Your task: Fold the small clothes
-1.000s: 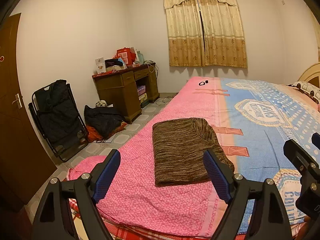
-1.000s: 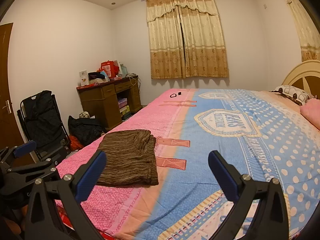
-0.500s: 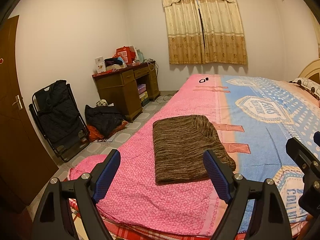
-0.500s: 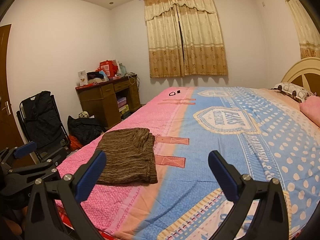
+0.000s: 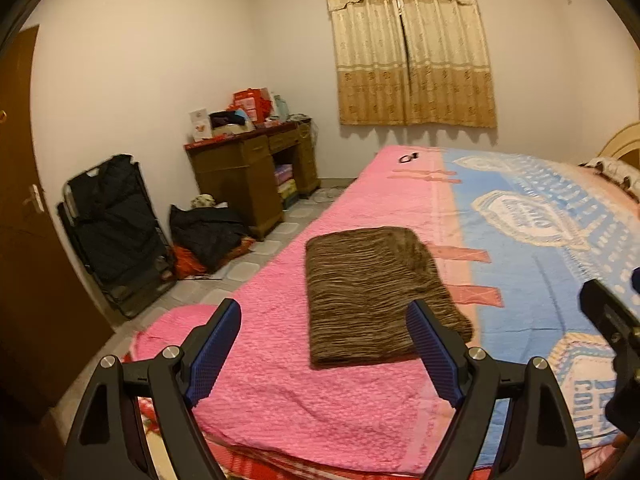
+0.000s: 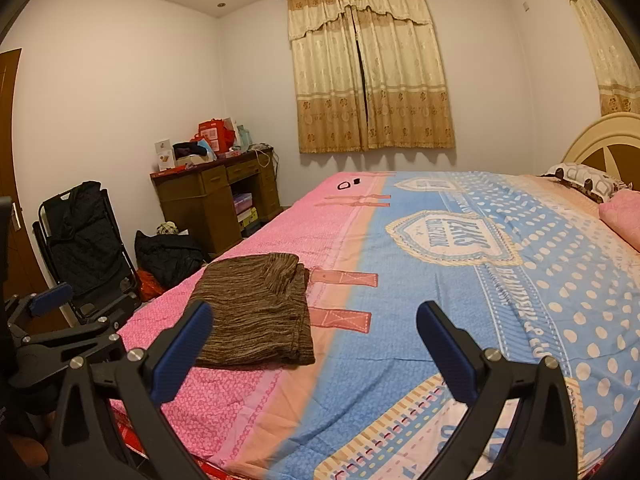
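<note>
Brown knit garment (image 5: 376,296) lies folded flat on the bed (image 5: 304,400), on the pink strip near the front edge. Left view: left gripper (image 5: 324,344) fingers spread wide, nothing between them, garment just past the tips. Right view: same garment (image 6: 256,312) left of centre; right gripper (image 6: 316,352) fingers spread, empty, above the blue part of the bed (image 6: 400,360).

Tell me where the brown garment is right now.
The brown garment lies folded on the pink strip of the bedspread, near the bed's foot, ahead of the open left gripper, untouched.
</note>
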### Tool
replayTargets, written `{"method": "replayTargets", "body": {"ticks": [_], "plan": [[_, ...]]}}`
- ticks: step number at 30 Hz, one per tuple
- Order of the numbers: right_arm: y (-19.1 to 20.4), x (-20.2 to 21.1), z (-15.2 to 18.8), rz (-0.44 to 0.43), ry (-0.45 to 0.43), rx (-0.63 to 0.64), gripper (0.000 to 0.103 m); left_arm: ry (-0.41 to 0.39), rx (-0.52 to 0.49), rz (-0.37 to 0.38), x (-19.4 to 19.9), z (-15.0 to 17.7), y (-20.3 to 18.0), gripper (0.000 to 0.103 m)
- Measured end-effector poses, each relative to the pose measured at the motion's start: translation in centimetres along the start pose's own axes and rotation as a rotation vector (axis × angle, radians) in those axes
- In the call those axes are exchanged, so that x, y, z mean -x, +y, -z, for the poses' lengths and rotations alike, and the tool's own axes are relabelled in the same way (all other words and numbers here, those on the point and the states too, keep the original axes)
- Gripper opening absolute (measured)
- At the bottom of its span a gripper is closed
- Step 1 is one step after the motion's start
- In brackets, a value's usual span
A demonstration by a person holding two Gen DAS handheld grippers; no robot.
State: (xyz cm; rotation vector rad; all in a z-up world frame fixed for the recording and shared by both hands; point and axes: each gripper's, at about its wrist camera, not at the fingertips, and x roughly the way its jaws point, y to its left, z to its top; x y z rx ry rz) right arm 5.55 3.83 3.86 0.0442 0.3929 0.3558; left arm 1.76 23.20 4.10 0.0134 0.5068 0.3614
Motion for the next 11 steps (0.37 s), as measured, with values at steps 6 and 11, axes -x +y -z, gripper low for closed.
{"method": "replayTargets", "body": {"ticks": [6,11], "plan": [[-0.1,-0.1,0.1,0.0,0.003,-0.005,0.103,0.013,0.01,0.011,-0.4,0.1,0.3,0.085],[-0.2,-0.1,0.4,0.002,0.005,-0.01,0.103,0.044,0.037,-0.003,-1.2,0.3,0.7,0.085]]}}
